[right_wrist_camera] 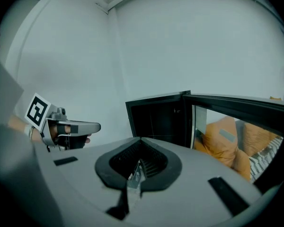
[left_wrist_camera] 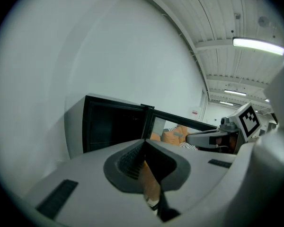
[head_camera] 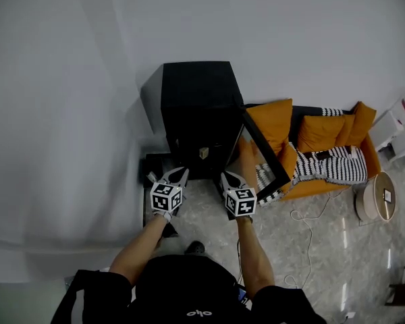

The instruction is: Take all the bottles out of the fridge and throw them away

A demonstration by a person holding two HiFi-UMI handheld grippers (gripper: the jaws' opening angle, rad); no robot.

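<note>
left gripper [left_wrist_camera: 144, 143]: clenched, pads [left_wrist_camera: 128, 160] meeting, tan patch [left_wrist_camera: 150, 186] behind them unidentifiable | right gripper [right_wrist_camera: 141, 140]: clenched, pads together | fridge [head_camera: 196, 86]: against wall [head_camera: 88, 79], door [head_camera: 264, 157] swung open rightward, ahead of both sets of fingertips, untouched | small tan item [head_camera: 203, 152] inside fridge, beyond fingertips, too small to name

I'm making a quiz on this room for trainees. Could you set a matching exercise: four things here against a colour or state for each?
Things:
1. fridge door
2. sofa cushion
3. throw
4. round table

Colour or state:
A. orange
B. pale beige
C. standing open
D. black and white stripes

Pairs: 1-C, 2-A, 3-D, 4-B
</note>
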